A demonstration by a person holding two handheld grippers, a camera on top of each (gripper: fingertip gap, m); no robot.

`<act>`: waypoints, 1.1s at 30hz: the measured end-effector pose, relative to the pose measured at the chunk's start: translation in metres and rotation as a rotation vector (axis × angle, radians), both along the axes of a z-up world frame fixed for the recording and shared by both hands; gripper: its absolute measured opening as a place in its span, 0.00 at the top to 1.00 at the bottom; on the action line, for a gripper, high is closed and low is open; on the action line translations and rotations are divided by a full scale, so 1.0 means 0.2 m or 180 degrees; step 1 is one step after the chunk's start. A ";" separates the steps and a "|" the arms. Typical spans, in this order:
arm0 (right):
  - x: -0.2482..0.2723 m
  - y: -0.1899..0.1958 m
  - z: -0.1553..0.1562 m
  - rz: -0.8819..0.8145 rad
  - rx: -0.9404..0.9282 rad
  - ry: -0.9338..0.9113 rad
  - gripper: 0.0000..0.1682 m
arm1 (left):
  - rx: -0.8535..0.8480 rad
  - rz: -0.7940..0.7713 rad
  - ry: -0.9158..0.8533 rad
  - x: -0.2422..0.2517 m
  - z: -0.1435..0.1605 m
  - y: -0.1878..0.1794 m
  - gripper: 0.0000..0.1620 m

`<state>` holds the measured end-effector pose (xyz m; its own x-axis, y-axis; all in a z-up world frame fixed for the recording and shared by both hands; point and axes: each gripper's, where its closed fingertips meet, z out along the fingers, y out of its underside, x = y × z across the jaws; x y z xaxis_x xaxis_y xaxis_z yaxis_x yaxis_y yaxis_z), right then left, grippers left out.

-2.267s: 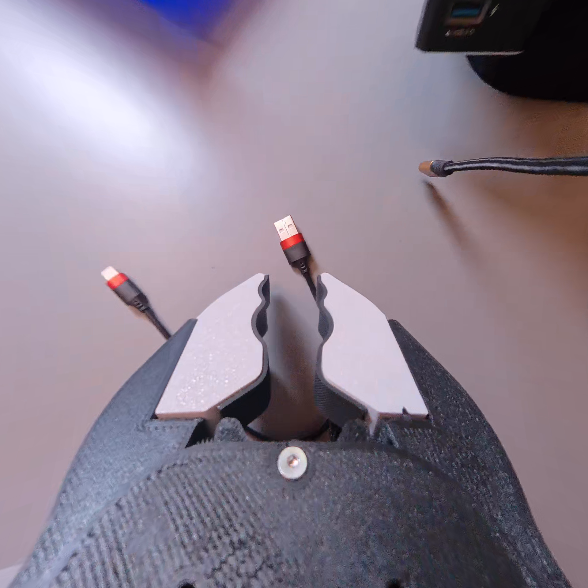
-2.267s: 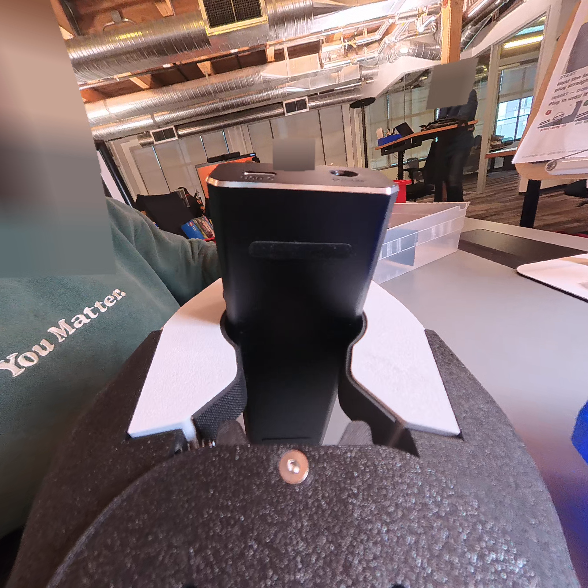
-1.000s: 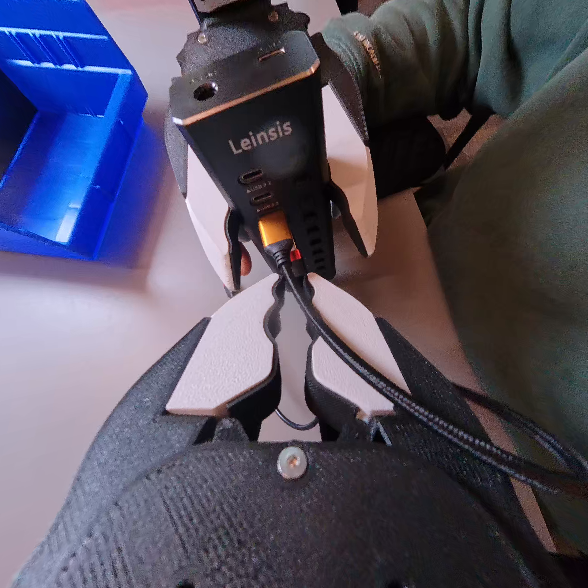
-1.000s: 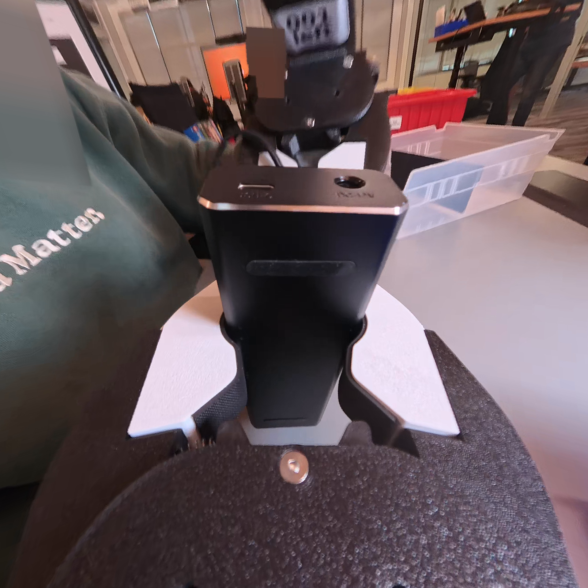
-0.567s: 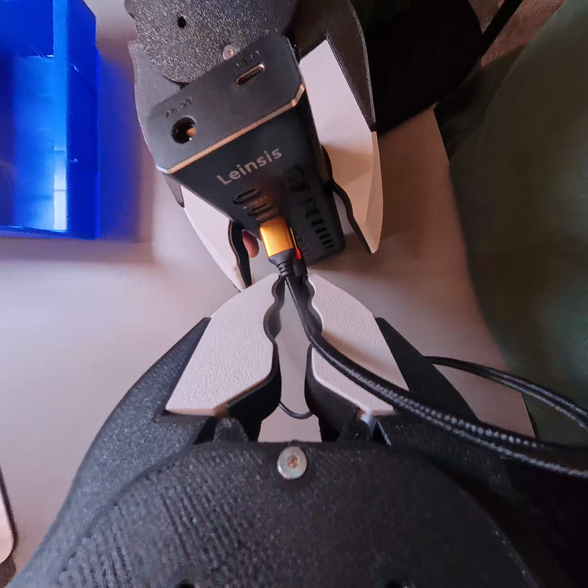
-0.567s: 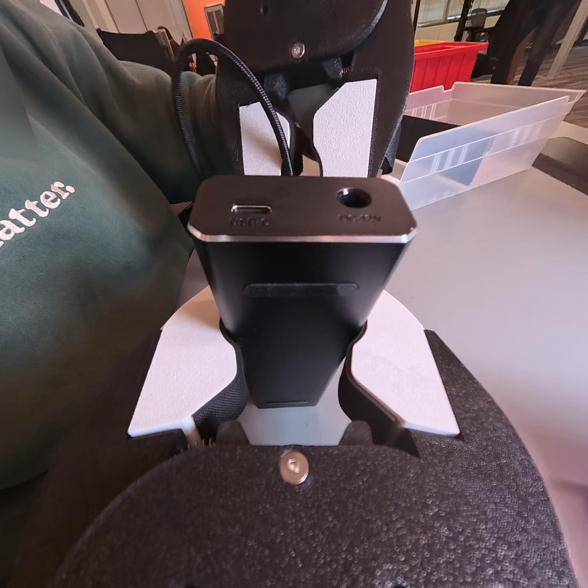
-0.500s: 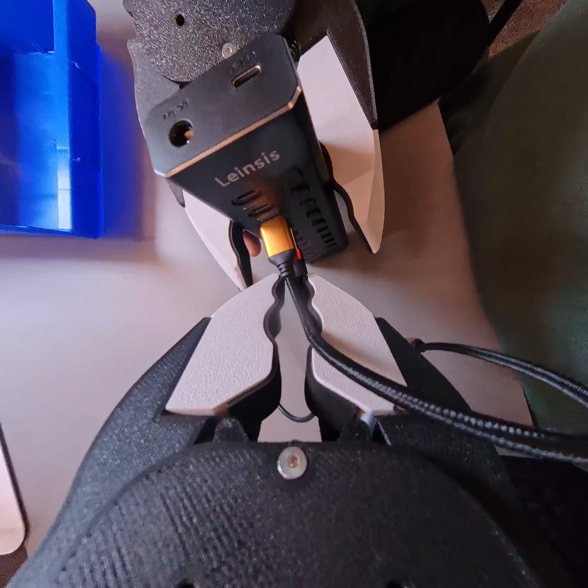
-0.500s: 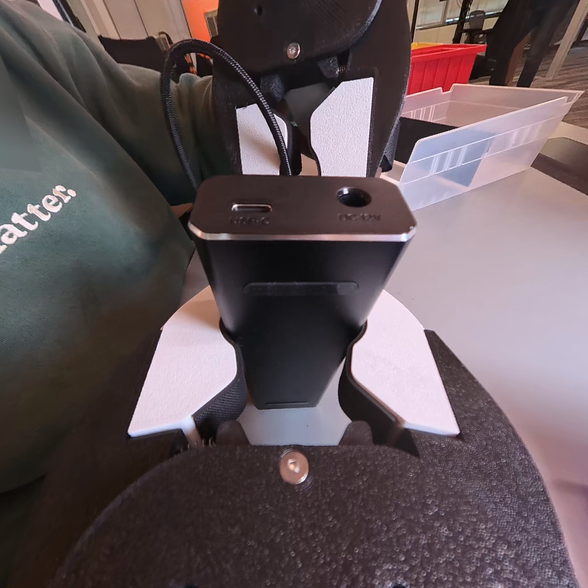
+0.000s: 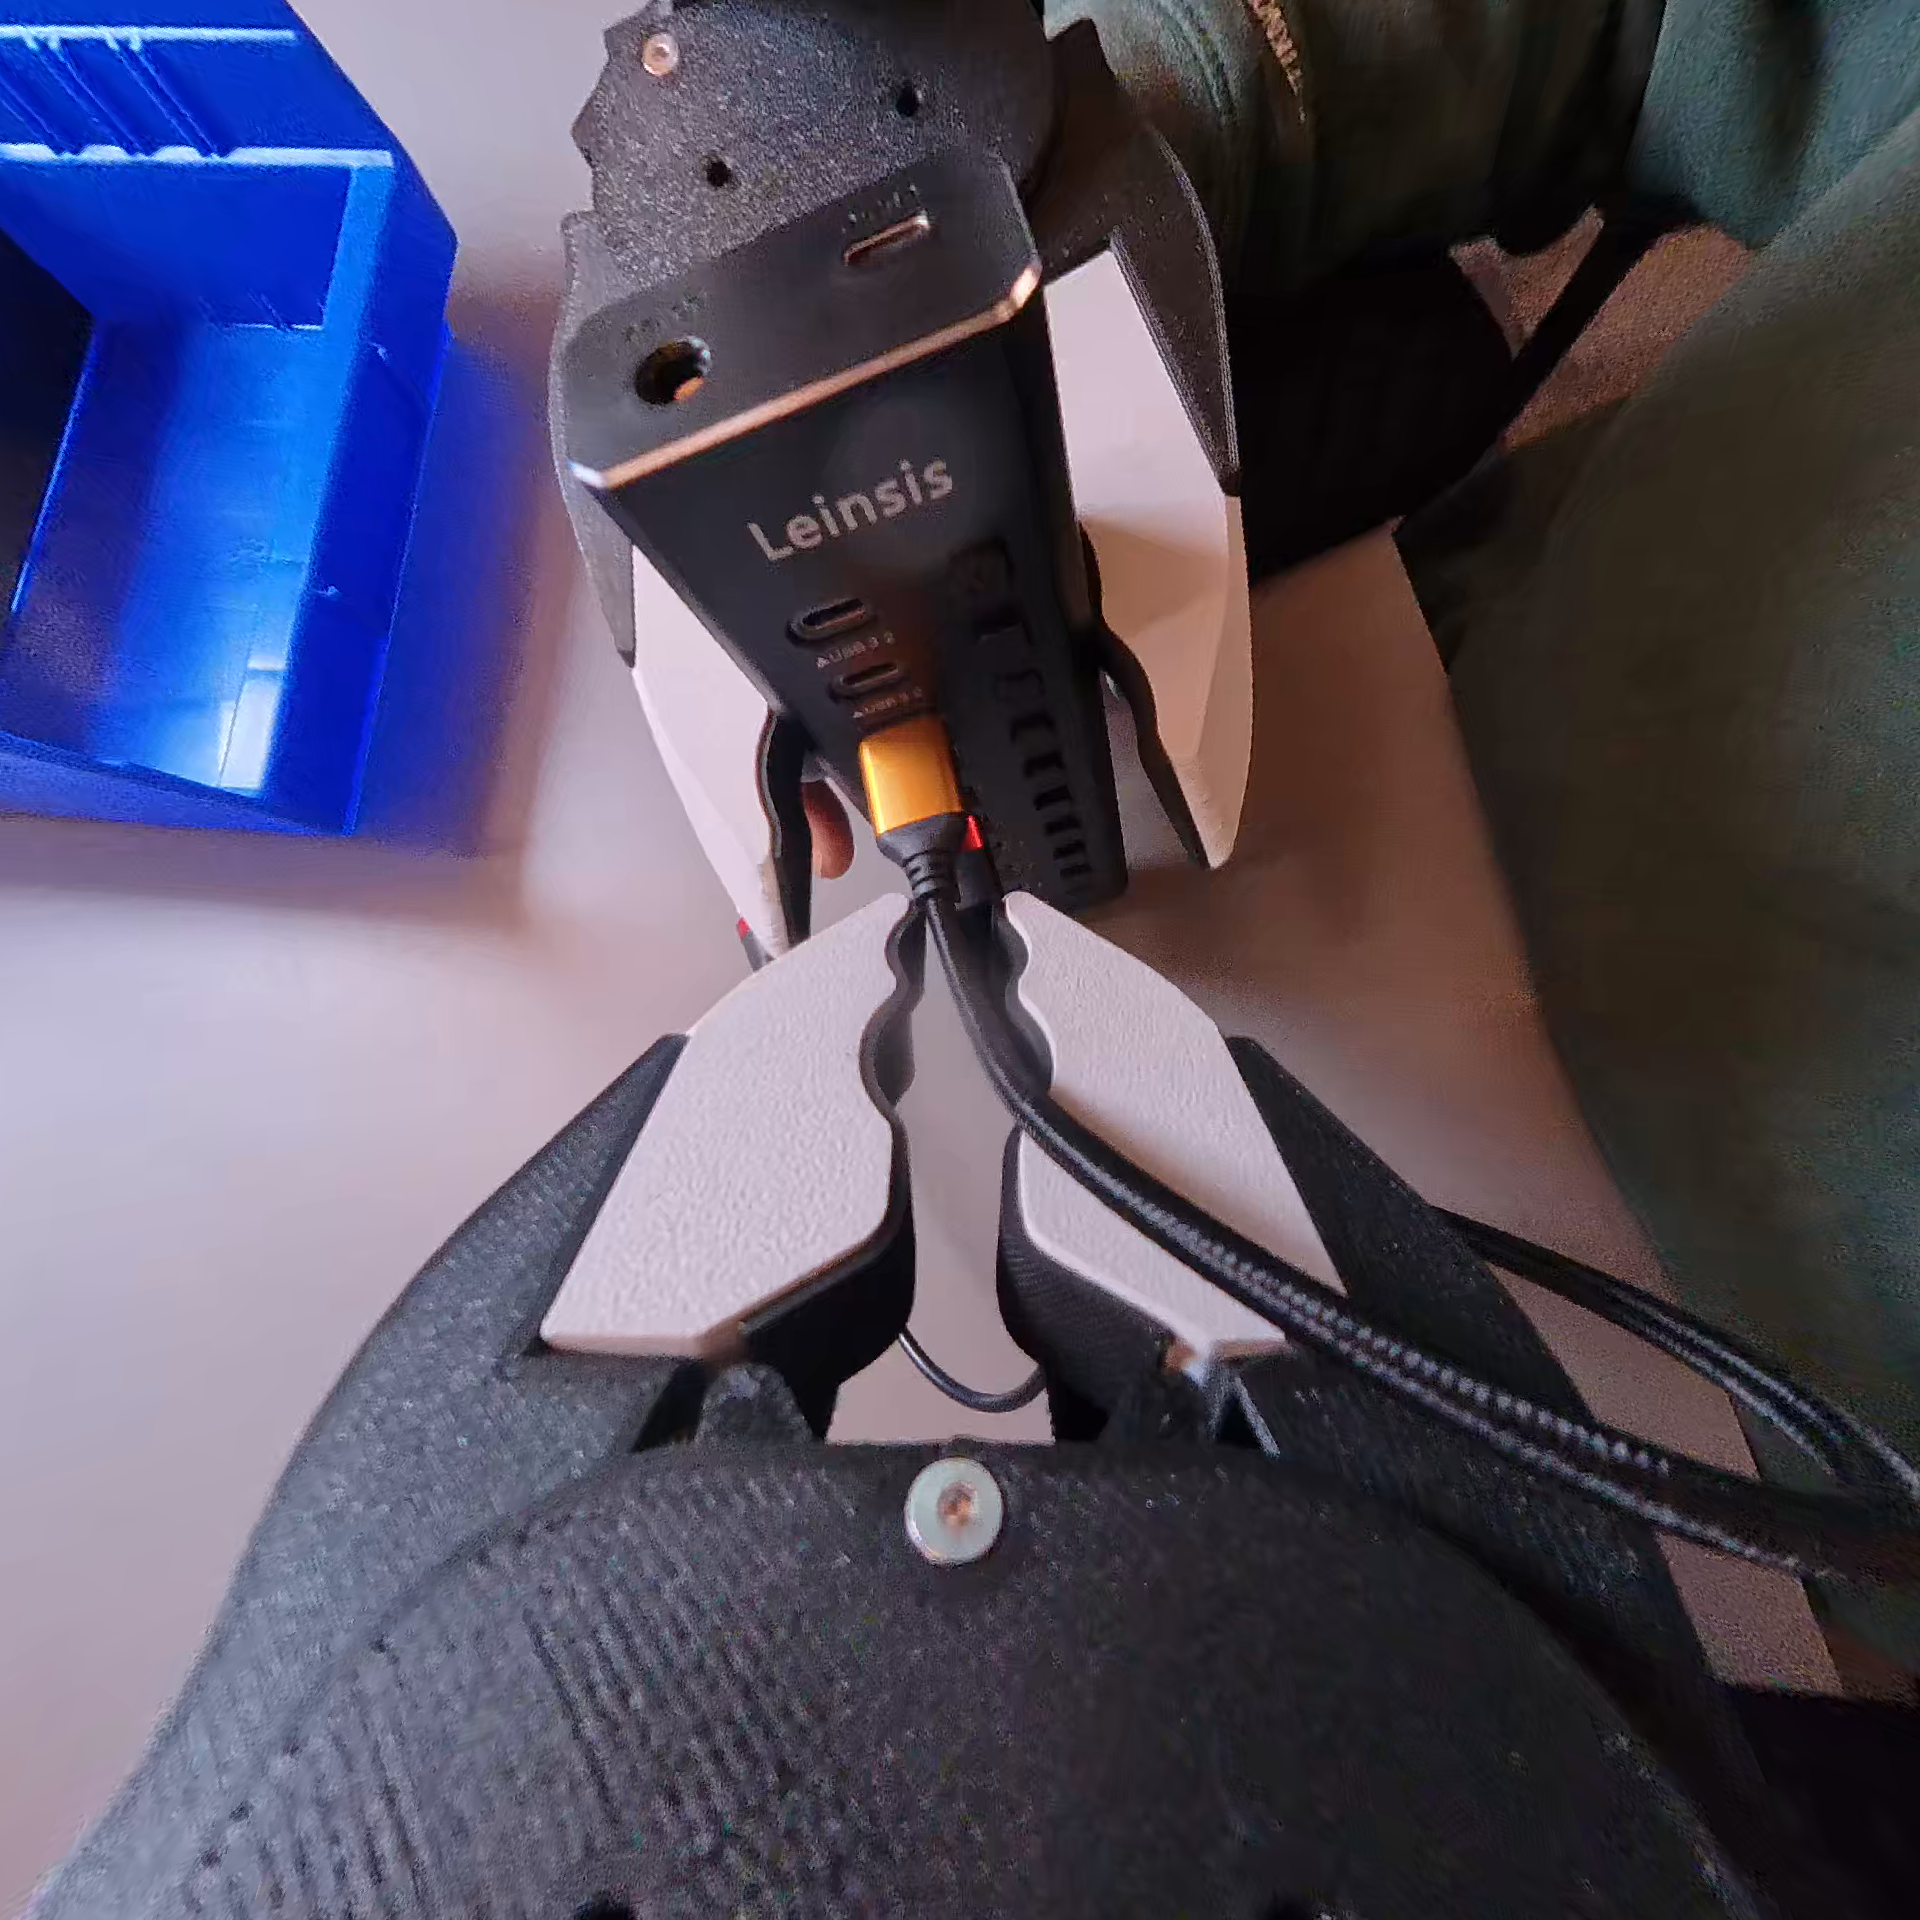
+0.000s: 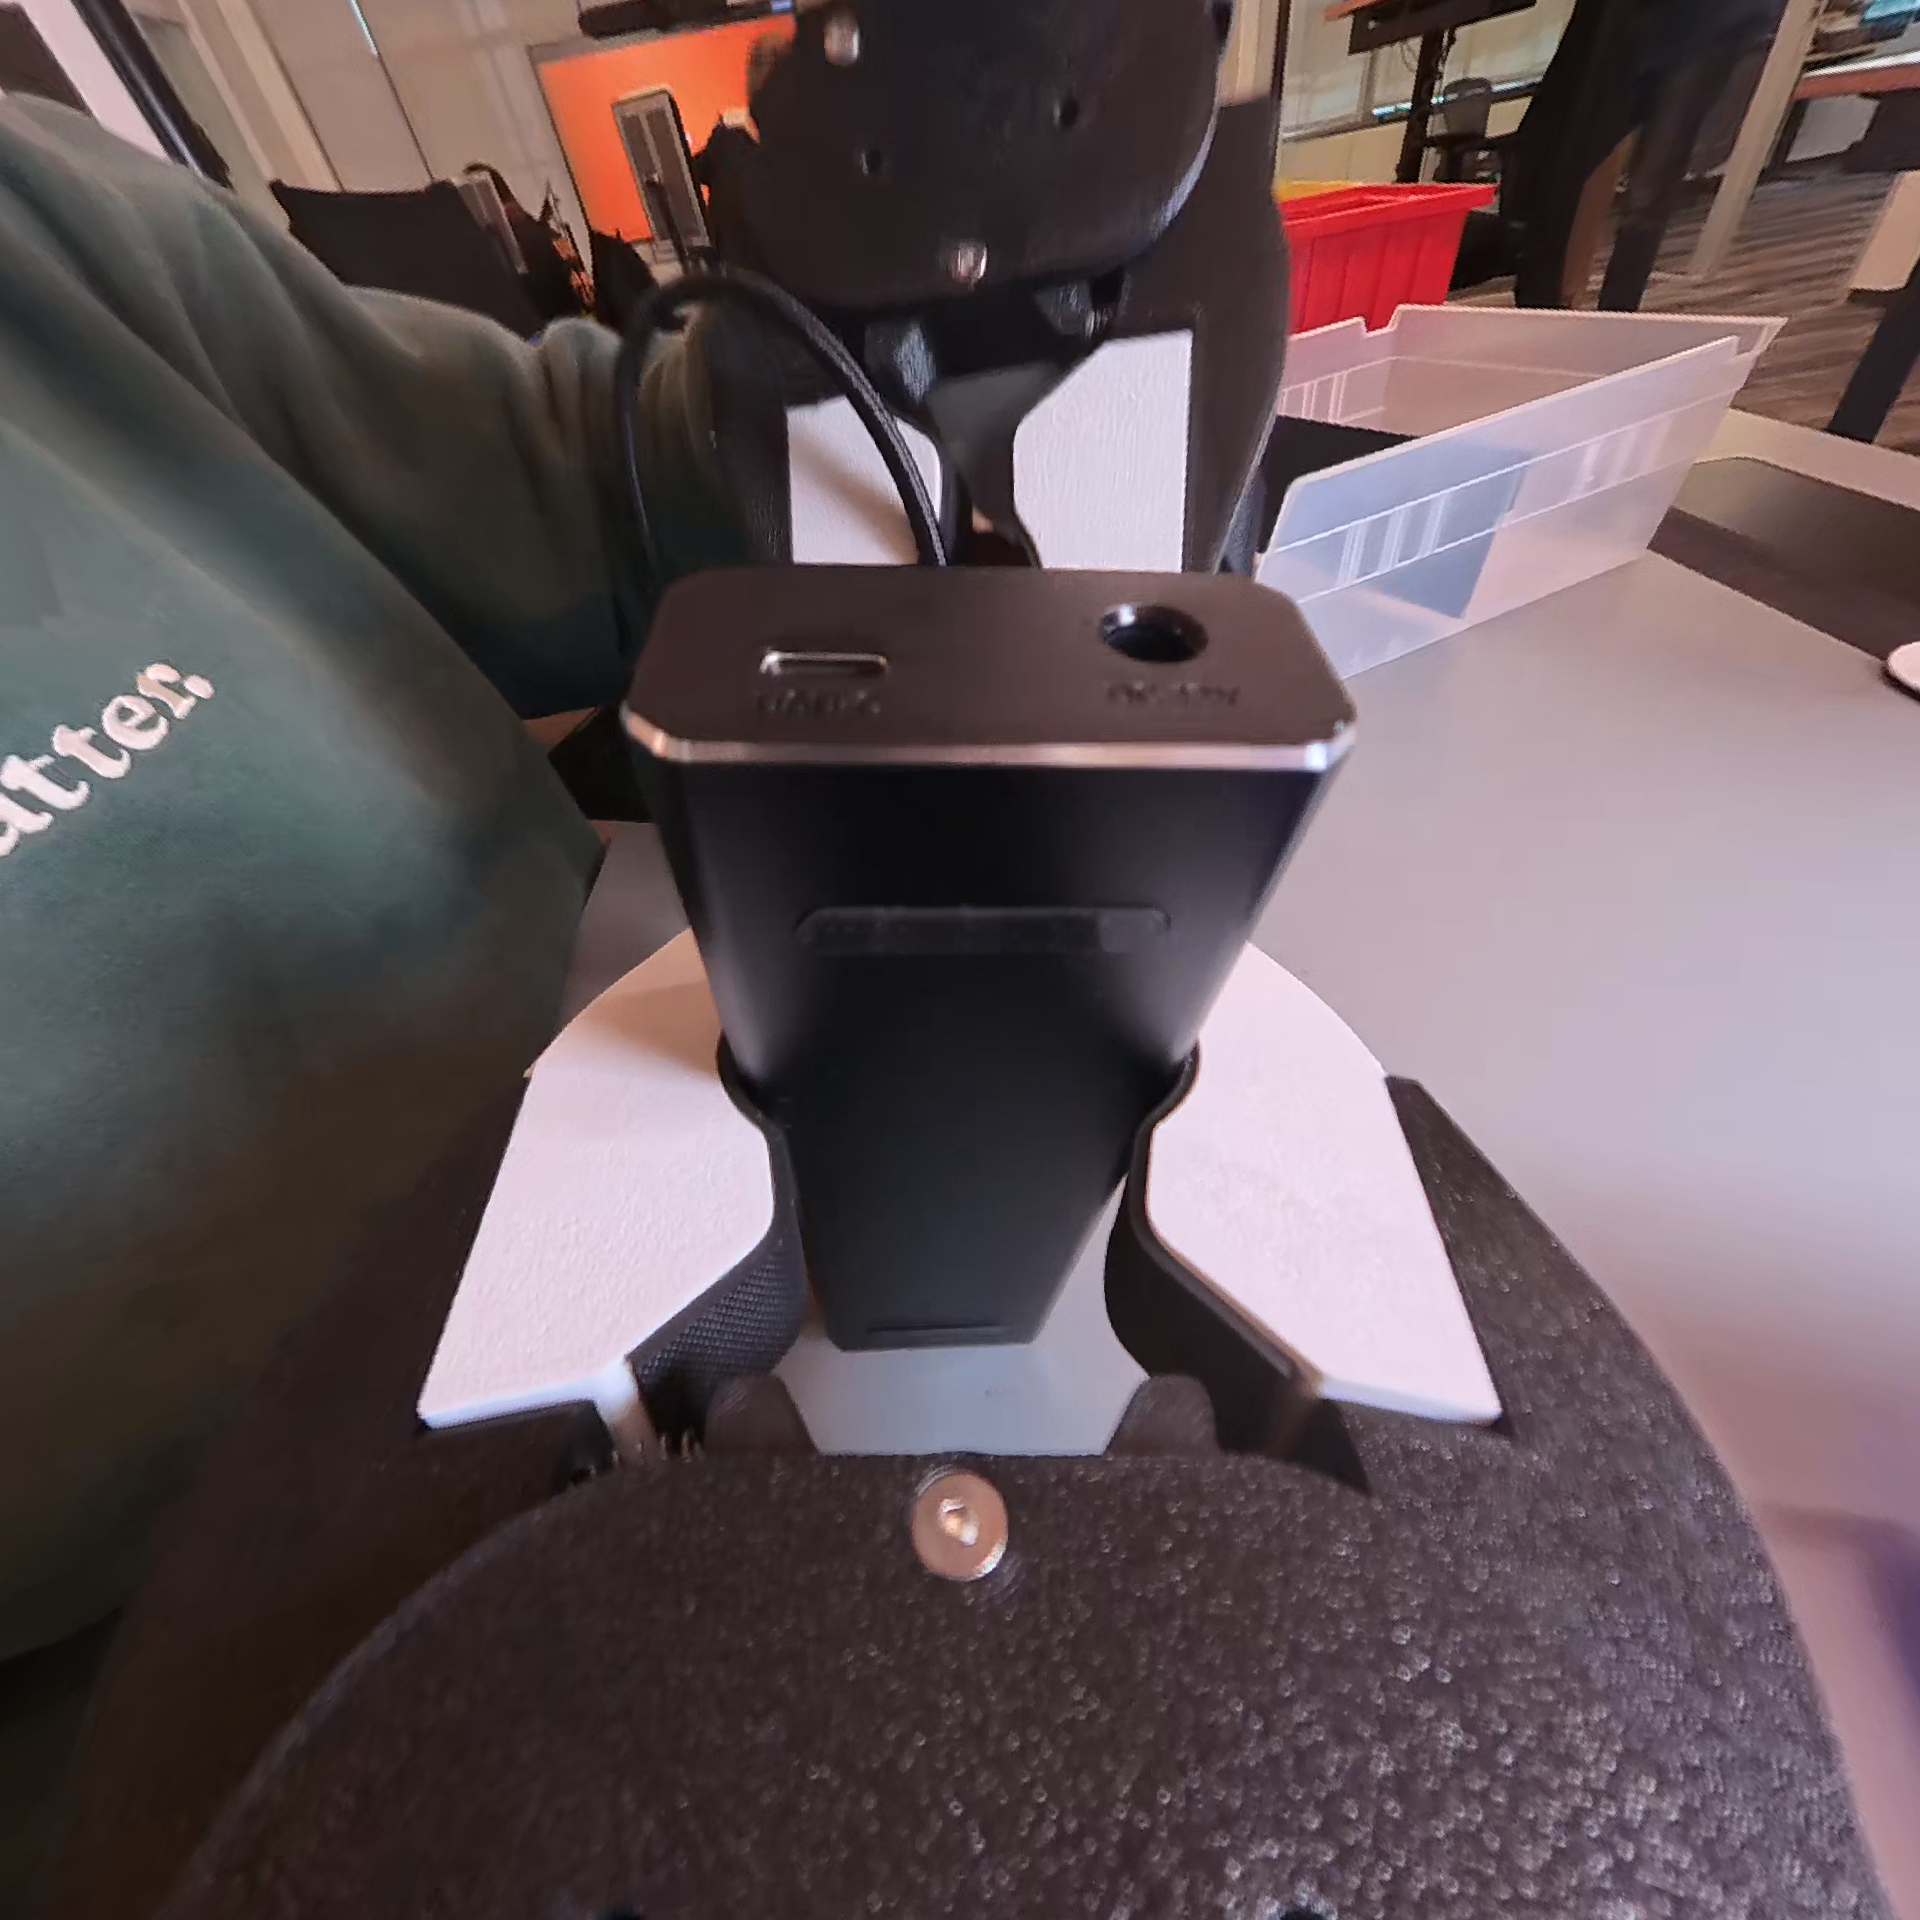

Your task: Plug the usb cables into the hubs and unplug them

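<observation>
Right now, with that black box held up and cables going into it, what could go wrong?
The left gripper pinches the red-collared plug close beside the orange plug already in the hub; it might nudge that neighbour. The braided cable drapes over a finger and could snag. The right gripper grips only the hub's lower end, so pushing may tilt it.

Looks like an open-plan office – glass partition walls (image 10: 1340,73), a tall wooden-topped standing desk (image 10: 1455,62) (orange wall (image 10: 592,114) behind) – plastic bins around.
</observation>
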<state>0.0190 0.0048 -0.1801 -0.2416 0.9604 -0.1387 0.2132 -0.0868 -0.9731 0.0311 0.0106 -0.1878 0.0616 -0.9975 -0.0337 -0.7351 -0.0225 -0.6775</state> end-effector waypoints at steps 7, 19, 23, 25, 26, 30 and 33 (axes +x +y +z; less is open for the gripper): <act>0.00 -0.01 -0.05 0.0053 0.0019 -0.0167 0.57 | -0.0158 0.0115 -0.0361 0.01 -0.03 -0.01 0.93; 0.03 0.03 -0.04 -0.0015 0.0129 -0.0176 0.57 | -0.0107 -0.0026 0.0451 -0.12 -0.29 -0.02 0.93; 0.05 0.05 -0.03 -0.0051 0.0155 -0.0174 0.57 | -0.0146 0.0094 0.0528 -0.17 -0.41 -0.02 0.88; 0.05 0.05 -0.04 -0.0063 0.0158 -0.0175 0.57 | -0.0155 0.0197 0.0526 -0.20 -0.43 -0.02 0.86; 0.05 0.05 -0.04 -0.0072 0.0158 -0.0174 0.57 | -0.0132 0.0249 0.0528 -0.22 -0.44 -0.02 0.85; 0.05 0.07 -0.03 -0.0084 0.0129 -0.0159 0.57 | -0.0025 0.0463 0.0501 -0.26 -0.47 -0.03 0.86; 0.05 0.07 -0.04 -0.0087 0.0121 -0.0161 0.57 | 0.0005 0.0660 0.0417 -0.24 -0.48 -0.01 0.85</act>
